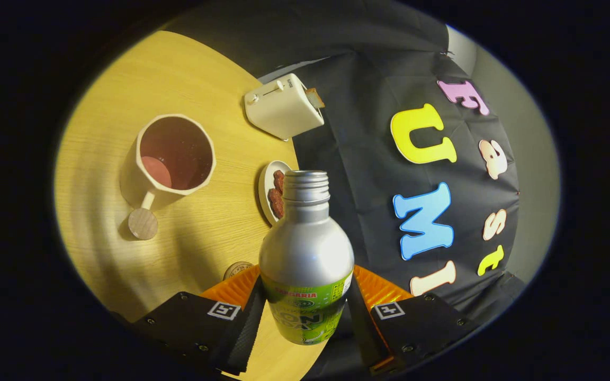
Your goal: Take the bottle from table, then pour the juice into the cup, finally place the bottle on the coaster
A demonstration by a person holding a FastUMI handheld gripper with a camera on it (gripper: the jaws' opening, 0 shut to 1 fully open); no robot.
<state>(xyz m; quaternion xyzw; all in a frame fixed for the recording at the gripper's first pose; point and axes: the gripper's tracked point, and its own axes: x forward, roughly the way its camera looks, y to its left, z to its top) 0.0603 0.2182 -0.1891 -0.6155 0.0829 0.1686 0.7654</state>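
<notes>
Jaws closed on the bottle, one finger each side of its label | bottle's long axis runs forward along the fingers, uncapped mouth leading | cup lies beyond and left of that mouth, on the table | count: one bottle, one cup, one coaster touching cup, one toaster, one snack plate

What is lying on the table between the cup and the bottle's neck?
In the gripper view, a small plate of brown food sits between the cup and the bottle, which the jaws hold.
</notes>
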